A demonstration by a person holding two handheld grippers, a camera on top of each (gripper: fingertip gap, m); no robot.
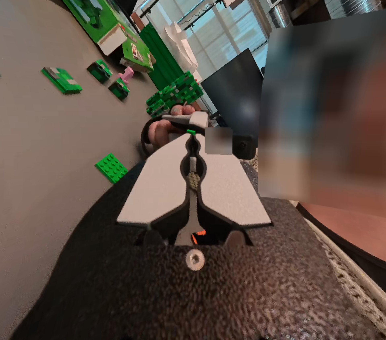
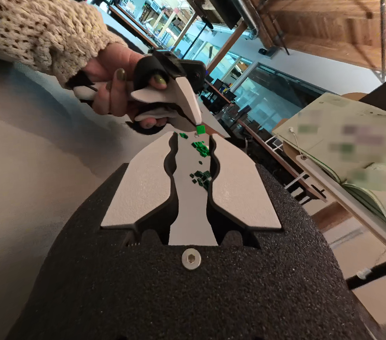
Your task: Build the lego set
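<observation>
My left gripper [image 1: 191, 136] is shut on a small bright green tile [image 1: 191, 132], pinched at the very fingertips and held up off the grey table [image 1: 52, 131]. The right wrist view shows the same tile [image 2: 201, 129] square-on at the tip of the left gripper [image 2: 197, 121], held in a person's hand just beyond my right fingertips. My right gripper [image 2: 193, 137] is open with nothing between its fingers. In the left wrist view it [image 1: 186, 120] sits just past the tile. A large green pixel-pattern build [image 1: 175, 91] stands behind it.
On the table lie a green studded plate [image 1: 111, 168], a flat green build [image 1: 61, 80], two dark green blocks [image 1: 99, 70], a pink figure [image 1: 125, 75] and the green set box [image 1: 83, 0]. Loose green pieces [image 2: 201, 148] and an open booklet [image 2: 334, 142] show in the right wrist view. The pink figure [image 1: 125, 75] is about 30 cm from both grippers' fingertips.
</observation>
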